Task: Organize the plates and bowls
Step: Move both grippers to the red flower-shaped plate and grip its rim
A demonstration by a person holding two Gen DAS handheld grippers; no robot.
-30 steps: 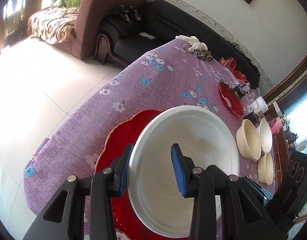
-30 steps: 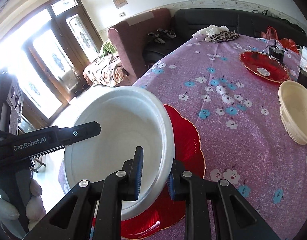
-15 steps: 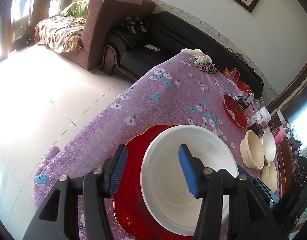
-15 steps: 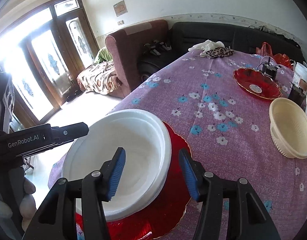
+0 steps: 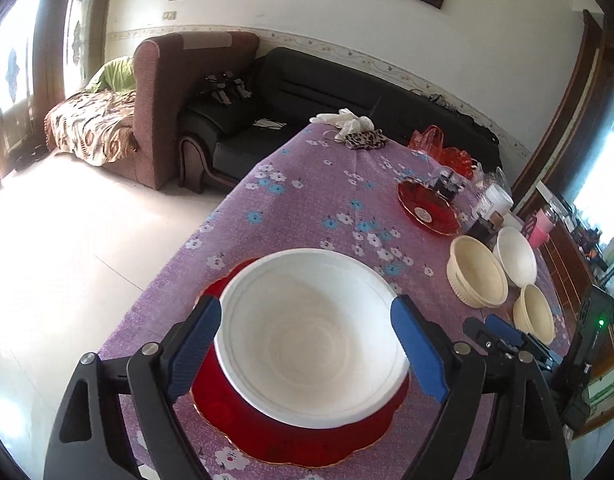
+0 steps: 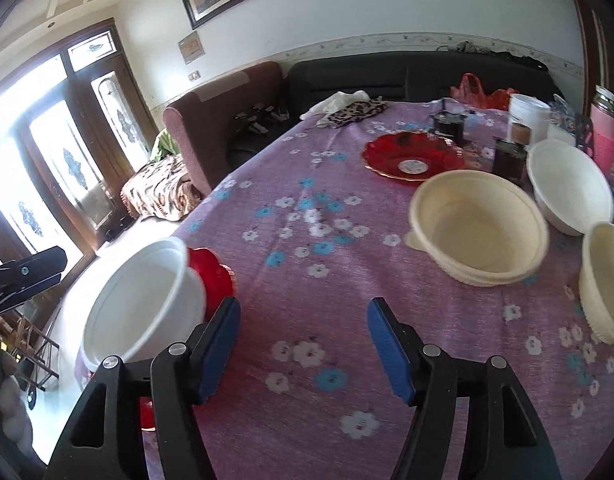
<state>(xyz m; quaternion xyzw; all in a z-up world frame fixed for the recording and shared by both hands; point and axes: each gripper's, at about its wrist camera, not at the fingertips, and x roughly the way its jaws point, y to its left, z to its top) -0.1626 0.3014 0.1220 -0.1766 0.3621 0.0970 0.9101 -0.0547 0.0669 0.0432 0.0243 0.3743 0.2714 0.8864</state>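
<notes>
Both jaws of the left hand-held gripper (image 5: pixel 305 354) are spreading wide, the big white bowl (image 5: pixel 313 338) lying between them in its view but not pressed by either pad; the right hand-held gripper (image 6: pixel 303 352) is opening too, with only flowered cloth between its jaws. That white bowl sits mouth up inside the red scalloped plate (image 5: pixel 267 436) at the near corner of the tabletop (image 6: pixel 307 184), so I'd judge one pairing done. Plenty looks left: a second red plate (image 6: pixel 413 156) lies alone toward the far side, and a cream bowl (image 6: pixel 477 228), a white bowl (image 6: pixel 569 190) and another cream bowl (image 6: pixel 605 280) stand loose, close together on the right, none nested. All the bowls rest upright, openings to the ceiling; being round, they have no long axis across the cloth, only the upright one through their centres.
</notes>
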